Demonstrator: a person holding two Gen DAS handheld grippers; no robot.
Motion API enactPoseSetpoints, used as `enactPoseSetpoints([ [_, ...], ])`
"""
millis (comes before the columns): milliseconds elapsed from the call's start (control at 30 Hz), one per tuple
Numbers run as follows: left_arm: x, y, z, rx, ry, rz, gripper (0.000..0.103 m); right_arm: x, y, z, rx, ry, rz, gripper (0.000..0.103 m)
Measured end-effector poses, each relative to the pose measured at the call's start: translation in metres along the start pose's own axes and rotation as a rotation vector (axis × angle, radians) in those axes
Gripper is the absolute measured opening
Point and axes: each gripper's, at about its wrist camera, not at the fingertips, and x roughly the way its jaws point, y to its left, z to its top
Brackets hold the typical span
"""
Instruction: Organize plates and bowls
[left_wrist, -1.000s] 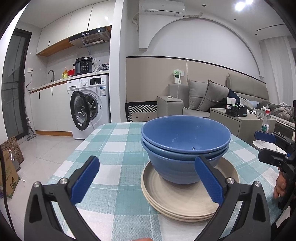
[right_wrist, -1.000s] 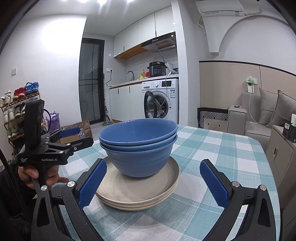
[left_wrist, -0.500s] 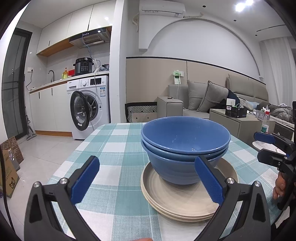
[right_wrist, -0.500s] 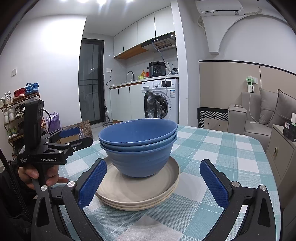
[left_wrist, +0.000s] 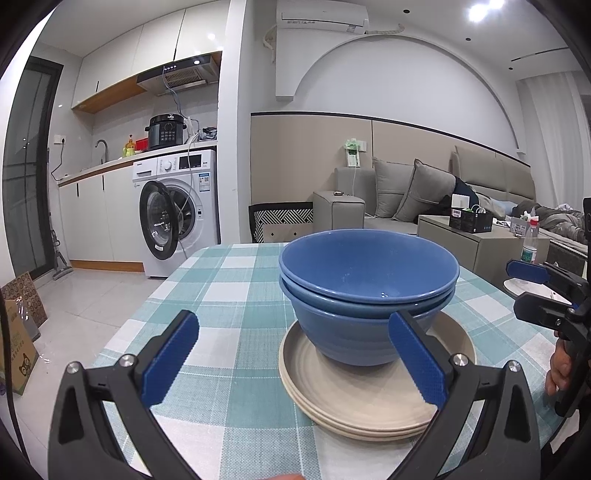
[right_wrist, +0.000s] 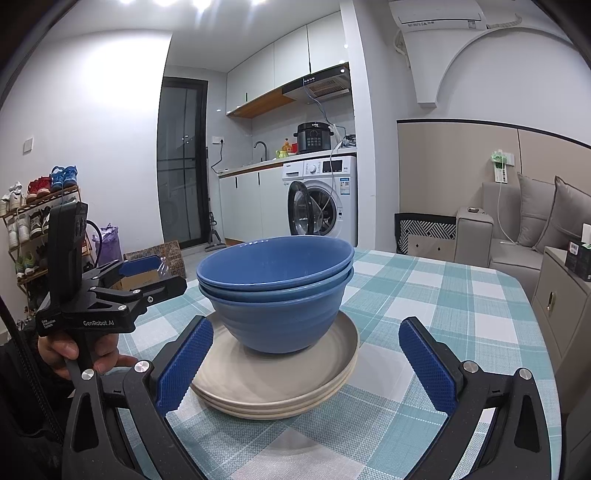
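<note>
Two bowls nested on a plate stack, both grippers empty

Two blue bowls (left_wrist: 367, 295) sit nested, one inside the other, on a stack of beige plates (left_wrist: 354, 391) that looks three deep. The pile stands on the checked tablecloth (left_wrist: 229, 295) near the table's near edge. Both bowls are empty, and the top plate carries nothing but them.

The left gripper (left_wrist: 295, 363) hangs just short of the pile with its jaws spread wide and nothing between them; its right blue pad (left_wrist: 419, 363) overlaps the lower bowl in the view, though contact cannot be confirmed. The right gripper (right_wrist: 308, 362) faces the same pile from the other side, equally wide and empty, its pads (right_wrist: 184, 360) flanking the plates without touching.

The bowls and plates look rigid and smooth, likely ceramic or hard plastic, so probably slippery under a pinch and liable to chip if dropped. A bowl's rim, pinched wall-between-pads, seems the soundest hold; the curved outer wall would tend to squirt free. The plates offer only a thin lip at the edge. Lifting the upper bowl could drag its nested partner along
</note>
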Motion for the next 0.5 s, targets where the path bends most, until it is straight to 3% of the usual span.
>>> enactPoseSetpoints([
  [500, -0.003, 0.0038, 0.0032, -0.012, -0.007, -0.005, 0.103, 0.0008, 0.0011, -0.0003, -0.003, 0.002, 0.002, 0.103],
])
